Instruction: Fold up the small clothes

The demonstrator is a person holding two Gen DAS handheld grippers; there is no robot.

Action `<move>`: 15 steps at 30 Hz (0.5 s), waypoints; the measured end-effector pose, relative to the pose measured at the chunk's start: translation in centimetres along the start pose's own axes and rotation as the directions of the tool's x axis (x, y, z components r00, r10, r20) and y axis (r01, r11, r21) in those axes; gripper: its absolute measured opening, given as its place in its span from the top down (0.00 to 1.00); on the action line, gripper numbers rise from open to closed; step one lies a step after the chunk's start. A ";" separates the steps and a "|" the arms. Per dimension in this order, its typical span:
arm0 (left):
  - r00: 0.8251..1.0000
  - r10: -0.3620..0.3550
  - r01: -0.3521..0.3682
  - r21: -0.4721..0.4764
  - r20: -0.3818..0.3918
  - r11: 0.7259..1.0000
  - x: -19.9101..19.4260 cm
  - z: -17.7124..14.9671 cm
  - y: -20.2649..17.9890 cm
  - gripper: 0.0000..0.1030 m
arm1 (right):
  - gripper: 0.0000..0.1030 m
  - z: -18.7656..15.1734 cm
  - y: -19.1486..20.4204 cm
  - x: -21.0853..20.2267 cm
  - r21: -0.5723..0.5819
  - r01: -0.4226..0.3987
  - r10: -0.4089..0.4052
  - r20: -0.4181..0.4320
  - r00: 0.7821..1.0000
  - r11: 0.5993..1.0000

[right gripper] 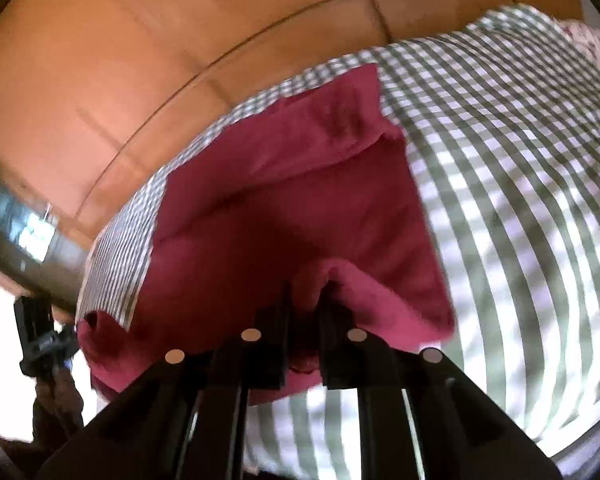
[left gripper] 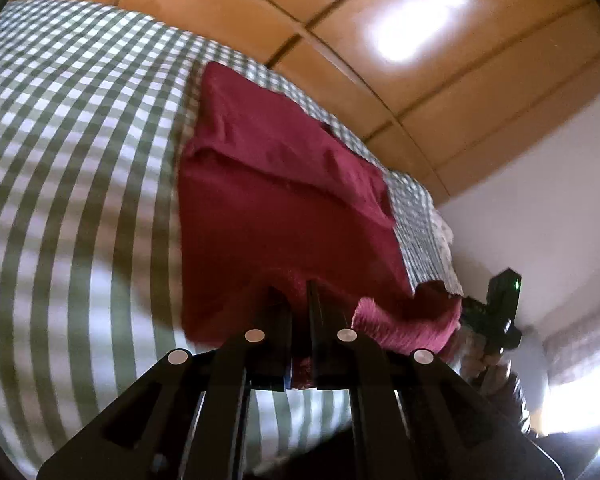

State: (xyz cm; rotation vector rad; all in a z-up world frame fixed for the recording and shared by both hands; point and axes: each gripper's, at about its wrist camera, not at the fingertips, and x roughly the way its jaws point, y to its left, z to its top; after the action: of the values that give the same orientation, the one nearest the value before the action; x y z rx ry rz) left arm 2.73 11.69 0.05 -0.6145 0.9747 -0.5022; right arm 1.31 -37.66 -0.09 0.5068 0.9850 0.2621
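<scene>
A red cloth (left gripper: pixel 276 200) lies on the checked bed (left gripper: pixel 80 160) along its edge. The left gripper (left gripper: pixel 298 300) and right gripper (right gripper: pixel 306 300) each pinch the cloth's near hem between closed jaws.

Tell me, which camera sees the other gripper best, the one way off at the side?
The left wrist view: there the right gripper shows at the right edge, sharper, its green light lit, clamped on the red cloth. In the right wrist view the left gripper sits at the left edge, darker and blurrier, beside the cloth's corner.
</scene>
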 end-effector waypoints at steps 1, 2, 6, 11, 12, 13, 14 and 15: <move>1.000 0.018 -0.018 -0.015 0.004 1.000 0.8 1.0 0.4 0.95 | 0.90 0.9 -0.3 0.9 0.009 0.016 -0.016 0.003 1.000 1.000; 0.999 0.032 -0.032 -0.041 0.001 0.999 1.8 2.0 0.8 0.95 | 0.90 1.4 -0.6 1.4 0.016 0.028 -0.028 0.004 1.000 0.999; 0.994 0.111 -0.111 -0.076 0.006 0.991 3.8 5.0 2.2 0.95 | 0.63 4.1 -1.5 3.9 0.052 0.061 -0.062 0.011 0.998 0.997; 0.986 0.165 -0.163 -0.149 0.003 0.975 3.8 6.5 4.2 0.52 | 0.15 4.4 -2.6 2.8 0.106 -0.026 0.020 0.056 0.998 0.994; 0.983 0.179 -0.173 -0.146 0.028 0.974 3.1 6.0 4.5 0.46 | 0.13 4.1 -2.7 2.3 0.103 -0.024 0.017 0.063 0.998 0.994; 0.984 0.174 -0.168 -0.143 0.032 0.975 2.7 5.7 4.6 0.46 | 0.13 3.6 -3.1 1.4 0.102 -0.018 0.010 0.075 0.997 0.995; 0.987 0.161 -0.157 -0.134 0.023 0.978 2.4 5.2 4.7 0.45 | 0.10 3.1 -3.3 0.9 0.100 -0.010 0.002 0.081 0.997 0.995; 0.988 0.157 -0.154 -0.125 0.013 0.980 2.1 4.6 5.0 0.45 | 0.10 2.3 -3.7 0.1 0.097 0.020 -0.028 0.082 0.996 0.995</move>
State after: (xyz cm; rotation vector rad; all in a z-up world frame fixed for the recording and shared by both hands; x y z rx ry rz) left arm 8.33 15.13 -2.71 -0.6481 1.0287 -0.2969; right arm 3.26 -41.45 -1.03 0.5884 0.9248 0.1712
